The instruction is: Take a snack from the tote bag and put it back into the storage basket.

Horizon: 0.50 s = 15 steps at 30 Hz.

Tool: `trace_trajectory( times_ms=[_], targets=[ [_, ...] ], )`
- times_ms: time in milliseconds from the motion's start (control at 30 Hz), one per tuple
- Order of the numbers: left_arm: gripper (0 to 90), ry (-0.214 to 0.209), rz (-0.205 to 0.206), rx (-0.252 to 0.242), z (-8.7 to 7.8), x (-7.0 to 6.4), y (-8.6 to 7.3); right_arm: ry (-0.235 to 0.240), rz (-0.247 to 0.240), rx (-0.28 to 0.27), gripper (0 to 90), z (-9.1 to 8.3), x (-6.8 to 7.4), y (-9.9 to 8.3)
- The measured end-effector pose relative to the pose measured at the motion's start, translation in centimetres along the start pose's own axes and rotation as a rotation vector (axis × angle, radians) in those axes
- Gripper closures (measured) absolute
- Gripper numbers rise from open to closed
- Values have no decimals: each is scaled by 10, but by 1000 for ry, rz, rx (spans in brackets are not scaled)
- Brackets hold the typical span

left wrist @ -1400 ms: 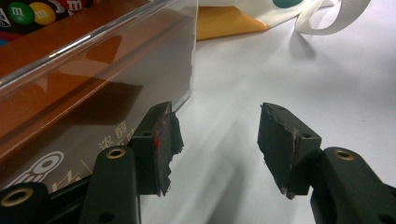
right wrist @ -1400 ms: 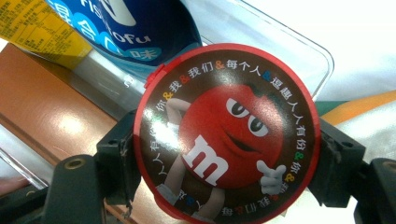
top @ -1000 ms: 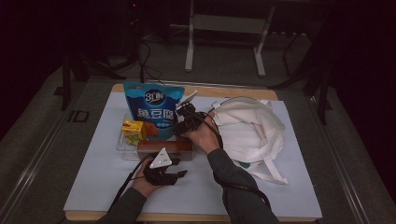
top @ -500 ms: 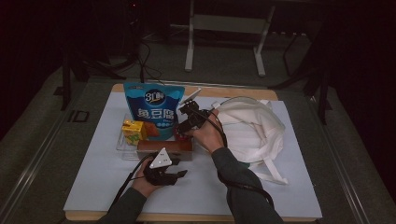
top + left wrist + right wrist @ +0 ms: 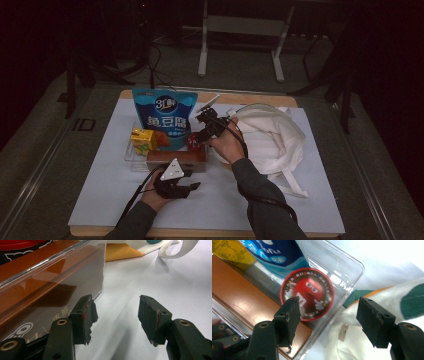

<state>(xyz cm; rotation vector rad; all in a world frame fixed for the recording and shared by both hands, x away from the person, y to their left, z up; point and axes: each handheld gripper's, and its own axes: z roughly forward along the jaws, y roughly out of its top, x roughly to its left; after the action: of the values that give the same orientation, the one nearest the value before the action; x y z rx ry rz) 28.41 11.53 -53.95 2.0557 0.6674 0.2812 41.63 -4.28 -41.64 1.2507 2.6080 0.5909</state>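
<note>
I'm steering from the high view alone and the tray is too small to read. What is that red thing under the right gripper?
Observer: A round red candy tin with a cartoon face on its lid, lying in the corner of the clear tray.
Operator: Is the right gripper on it?
Observer: No. The right gripper is open; its jaws hover above the tin and the tray's edge, holding nothing.
Operator: And the left gripper?
Observer: The left gripper is open too, low over the table beside the tray's end wall, with the brown box showing through that wall.
</note>
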Motion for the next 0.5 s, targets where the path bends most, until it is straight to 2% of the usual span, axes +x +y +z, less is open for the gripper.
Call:
trace_trajectory(
  times_ms=[500],
  targets=[
    [456, 1, -2, 1, 0, 0, 0, 0, 8, -15, 384, -8, -21, -17]
  ],
)
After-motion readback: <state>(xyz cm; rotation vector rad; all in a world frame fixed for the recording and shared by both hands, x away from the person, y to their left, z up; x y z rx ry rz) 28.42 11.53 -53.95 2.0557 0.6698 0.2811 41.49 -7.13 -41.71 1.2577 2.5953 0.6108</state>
